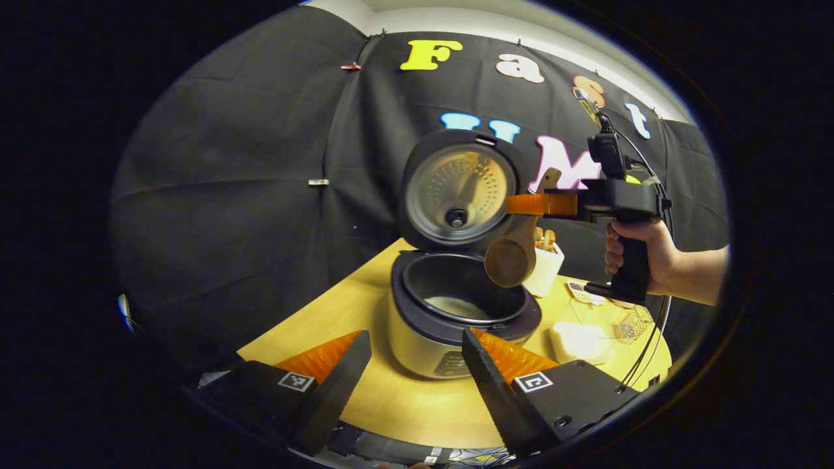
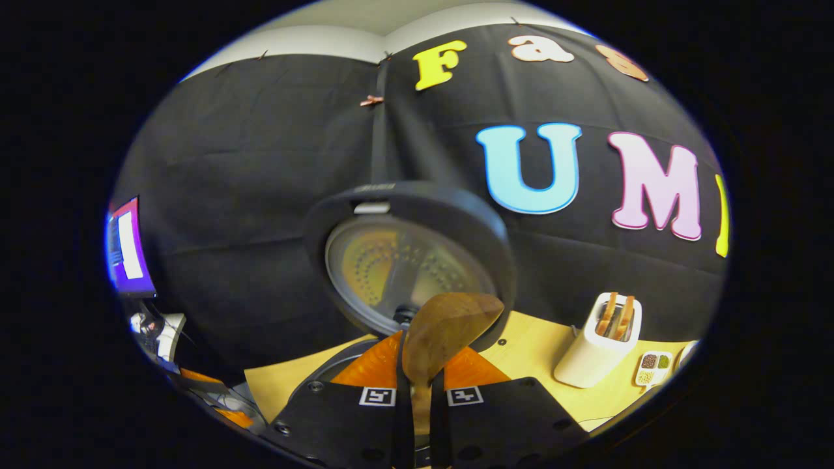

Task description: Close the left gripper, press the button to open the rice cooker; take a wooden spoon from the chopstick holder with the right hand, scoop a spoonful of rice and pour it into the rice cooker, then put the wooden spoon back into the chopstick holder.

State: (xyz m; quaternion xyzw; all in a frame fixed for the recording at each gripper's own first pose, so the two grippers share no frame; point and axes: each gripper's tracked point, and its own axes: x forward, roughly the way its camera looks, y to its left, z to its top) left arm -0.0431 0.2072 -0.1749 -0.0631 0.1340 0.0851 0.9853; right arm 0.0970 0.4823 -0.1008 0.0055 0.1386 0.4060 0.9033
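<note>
Spoon (image 1: 512, 255) hangs bowl-down over the right rim of the cooker (image 1: 449, 319), pinched by its handle between the two orange fingers of the right claw (image 1: 544, 204); a hand (image 1: 642, 254) grips that claw's black handle in the left gripper view. In the right gripper view the spoon (image 2: 443, 332) rises between the right claw's (image 2: 420, 378) fingers, which press on its handle from both sides, with its bowl in front of the raised lid (image 2: 407, 260).

The cooker stands open on the wooden counter (image 1: 391, 397), lid (image 1: 459, 189) upright at the back, dark inner pot showing a pale patch at its bottom. The left claw (image 1: 417, 365) is spread wide and holds nothing, its serrated fingers framing the cooker's front from nearer the camera.

The white holder (image 1: 546, 264) stands just behind the spoon, right of the cooker, with wooden utensils poking out of it; in the right gripper view the holder (image 2: 596, 352) sits on the counter beside a small compartment tray (image 2: 653, 369). A pale container (image 1: 580, 342) lies near the counter's right edge.
</note>
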